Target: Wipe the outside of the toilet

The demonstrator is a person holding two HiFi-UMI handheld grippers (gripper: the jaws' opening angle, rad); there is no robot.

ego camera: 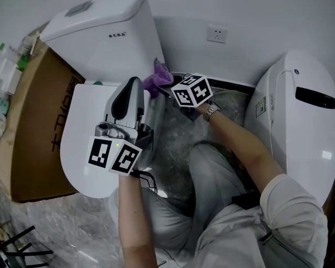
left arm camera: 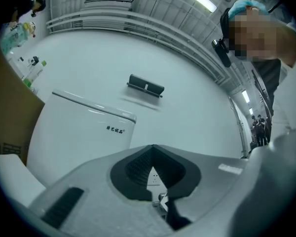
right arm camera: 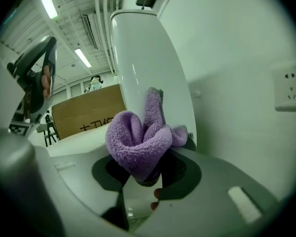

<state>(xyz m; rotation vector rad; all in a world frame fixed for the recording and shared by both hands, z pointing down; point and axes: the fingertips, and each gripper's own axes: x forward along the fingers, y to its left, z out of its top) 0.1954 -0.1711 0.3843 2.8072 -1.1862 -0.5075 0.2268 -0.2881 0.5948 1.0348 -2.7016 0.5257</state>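
Toilet tank (ego camera: 109, 35) beside purple cloth (right arm camera: 138, 142) clamped in right tool (right arm camera: 147, 174)

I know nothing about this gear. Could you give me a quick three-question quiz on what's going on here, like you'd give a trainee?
1. True or false: the left tongs are open.
2. The right tongs grip: A a sponge, B a purple cloth, C a brush.
3. Fill in: beside the toilet tank stands a brown cardboard ____.
Key: 1 false; 2 B; 3 box.
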